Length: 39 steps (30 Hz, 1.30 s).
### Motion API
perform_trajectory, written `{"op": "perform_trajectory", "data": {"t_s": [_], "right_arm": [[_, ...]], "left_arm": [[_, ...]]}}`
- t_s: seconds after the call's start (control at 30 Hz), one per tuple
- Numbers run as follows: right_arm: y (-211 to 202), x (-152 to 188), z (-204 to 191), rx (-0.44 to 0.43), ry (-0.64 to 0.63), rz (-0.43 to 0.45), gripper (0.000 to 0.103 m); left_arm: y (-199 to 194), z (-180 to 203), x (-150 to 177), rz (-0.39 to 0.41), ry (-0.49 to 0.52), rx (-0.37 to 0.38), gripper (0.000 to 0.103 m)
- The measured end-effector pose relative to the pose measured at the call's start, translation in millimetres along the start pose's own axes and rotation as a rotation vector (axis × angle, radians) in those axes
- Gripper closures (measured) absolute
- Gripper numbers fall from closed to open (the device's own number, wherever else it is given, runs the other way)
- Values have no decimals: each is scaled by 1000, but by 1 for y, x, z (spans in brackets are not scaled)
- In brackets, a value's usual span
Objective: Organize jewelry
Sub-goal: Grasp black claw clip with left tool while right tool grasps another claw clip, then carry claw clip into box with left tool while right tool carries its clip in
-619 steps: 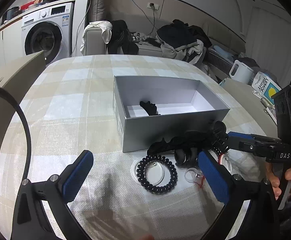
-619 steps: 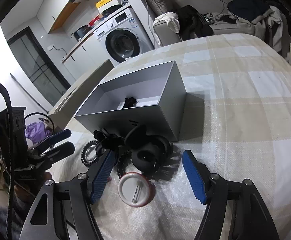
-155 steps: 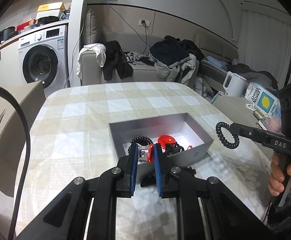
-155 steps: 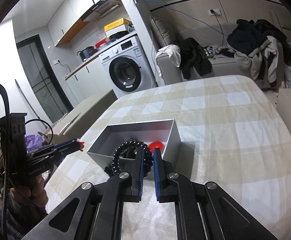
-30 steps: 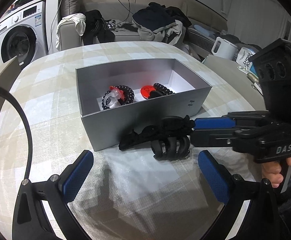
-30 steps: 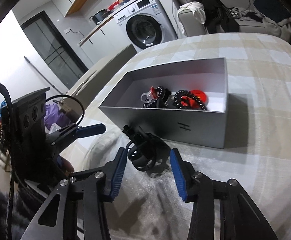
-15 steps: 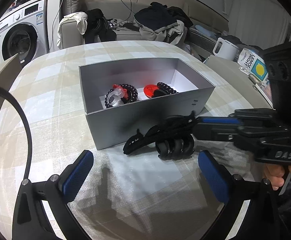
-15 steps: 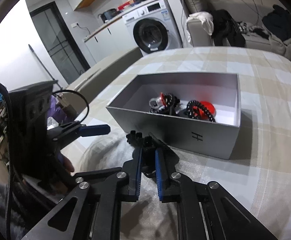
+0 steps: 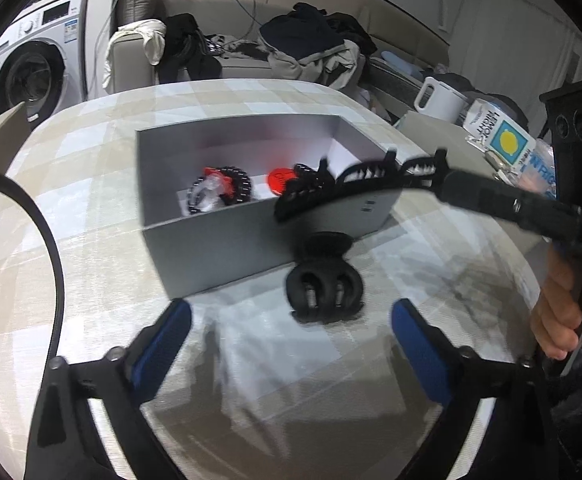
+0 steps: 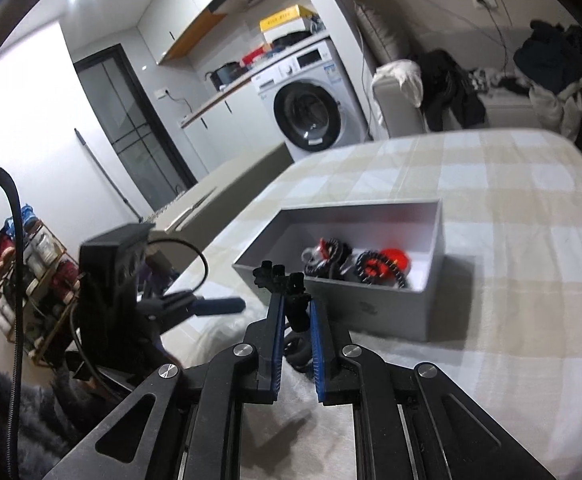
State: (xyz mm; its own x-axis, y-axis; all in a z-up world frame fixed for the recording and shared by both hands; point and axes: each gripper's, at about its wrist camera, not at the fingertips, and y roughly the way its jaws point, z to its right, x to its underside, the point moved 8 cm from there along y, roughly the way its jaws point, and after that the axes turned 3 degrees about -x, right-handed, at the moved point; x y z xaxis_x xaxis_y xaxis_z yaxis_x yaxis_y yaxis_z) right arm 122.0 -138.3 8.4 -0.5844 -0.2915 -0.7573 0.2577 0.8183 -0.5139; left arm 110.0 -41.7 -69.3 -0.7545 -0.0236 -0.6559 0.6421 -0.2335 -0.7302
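A grey open box (image 9: 219, 240) stands on the checked tablecloth, holding black coil hair ties and a red piece (image 9: 279, 178). My right gripper (image 9: 447, 180) is shut on a long black toothed hair clip (image 9: 351, 184), held in the air over the box's near right corner. In the right wrist view the clip (image 10: 279, 276) sticks out beyond the right gripper (image 10: 295, 320), in front of the box (image 10: 371, 304). A round black claw clip (image 9: 323, 288) lies on the cloth before the box. My left gripper (image 9: 291, 344) is closing, its pads apart from the claw clip.
A white kettle (image 9: 439, 100) and a lemon-printed carton (image 9: 499, 136) stand past the table's right edge. A sofa piled with clothes (image 9: 311, 48) is behind the table. A washing machine (image 10: 311, 116) stands at the far left. A hand (image 9: 563, 312) grips the right tool.
The right gripper shut on the long black clip and lifted it off the cloth to the box's rim height. The claw clip stayed on the table. The left pads drew in slightly.
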Motion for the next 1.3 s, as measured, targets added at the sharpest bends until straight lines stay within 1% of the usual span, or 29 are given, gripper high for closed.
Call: {"op": "perform_trajectory", "data": {"t_s": [0.1, 0.17, 0.23, 0.3, 0.37, 0.4, 0.5, 0.67, 0.83, 0.97, 1.17, 1.3], "right_arm": [[-11, -5, 6, 23, -2, 22, 92], [-14, -7, 9, 32, 0, 26, 92], [-15, -7, 10, 36, -3, 26, 92], [-14, -6, 10, 42, -9, 22, 92], [-12, -6, 10, 41, -11, 19, 92], [-13, -5, 10, 41, -10, 19, 92], [-11, -4, 9, 41, -14, 14, 92], [-12, -6, 11, 43, -9, 25, 92], [-20, -10, 11, 42, 0, 63, 92], [-26, -15, 13, 56, 14, 94, 92], [-27, -19, 27, 96, 59, 108, 92], [-22, -25, 35, 141, 81, 99, 92]], "left_arm": [[2, 6, -3, 12, -5, 11, 20], [6, 10, -4, 7, 0, 15, 30], [12, 12, -4, -6, 6, -8, 32], [16, 13, -3, -15, 7, -14, 38], [20, 14, -3, -28, 3, -14, 58], [21, 14, -2, -37, 1, -5, 61], [17, 15, -2, -18, 8, -19, 61], [6, 16, -4, 12, 12, -5, 61], [-8, 16, -11, 60, 15, -2, 61], [-25, 16, -22, 114, 17, -8, 61], [-45, 3, -38, 191, -1, -50, 61], [-43, -12, -48, 203, -21, -95, 61]]}}
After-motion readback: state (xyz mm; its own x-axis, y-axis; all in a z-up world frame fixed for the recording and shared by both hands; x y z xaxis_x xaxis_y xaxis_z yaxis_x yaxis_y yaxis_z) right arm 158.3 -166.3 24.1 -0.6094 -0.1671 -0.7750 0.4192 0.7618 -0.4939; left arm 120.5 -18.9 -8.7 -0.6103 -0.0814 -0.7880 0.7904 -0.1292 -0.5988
